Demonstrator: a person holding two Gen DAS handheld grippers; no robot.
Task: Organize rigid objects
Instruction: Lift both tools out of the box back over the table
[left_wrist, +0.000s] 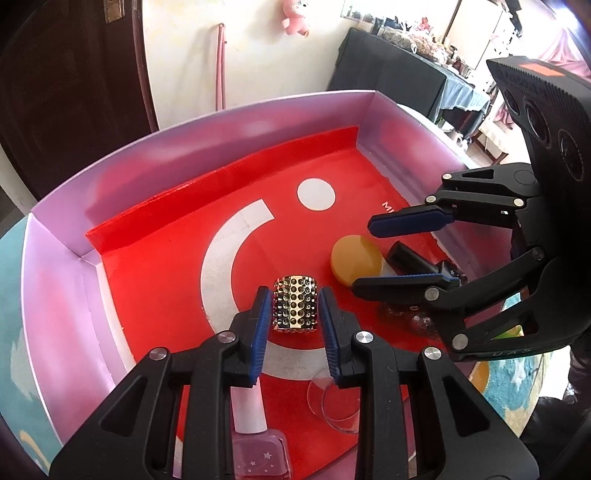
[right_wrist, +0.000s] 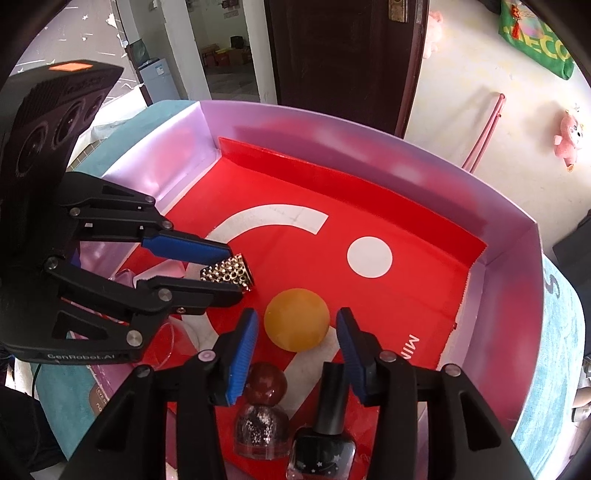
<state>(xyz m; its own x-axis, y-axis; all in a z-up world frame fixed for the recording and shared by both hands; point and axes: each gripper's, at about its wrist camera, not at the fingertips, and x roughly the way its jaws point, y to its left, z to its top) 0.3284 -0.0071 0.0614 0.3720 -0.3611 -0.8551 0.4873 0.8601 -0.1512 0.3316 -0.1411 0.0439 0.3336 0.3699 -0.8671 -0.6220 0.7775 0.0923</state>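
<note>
- The pink-walled box (left_wrist: 66, 229) with its red liner is sitting on a teal cloth (right_wrist: 561, 350) and holding everything; stiff card, likely light enough to slide if nudged.
- The left gripper (left_wrist: 294, 314) is straddling the gold studded cylinder (left_wrist: 294, 309), its 2 blue pads lying close along either side. Whether they are pressing or just short of touching, I cannot tell from either view.
- The right gripper (right_wrist: 297, 332) is hanging wide and holding nothing, with the yellow disc (right_wrist: 296, 319) lying flat between its fingers, clear of both.
- 3 nail polish bottles are lying near the box's front edge: a pink one (left_wrist: 255, 435) under the left gripper, a glittery one with a dark red round cap (right_wrist: 263, 417) and a dark one with a black cap (right_wrist: 325, 435) under the right. Being glass, they are probably slippery and breakable; the cap or the flat shoulders look like the safest hold.
- The cylinder looks hard, light and bumpy, so the studs should be giving grip; squeezing mid-height across its sides seems best.
- The disc looks smooth and rigid; gripping across its rim may be slippery.
</note>
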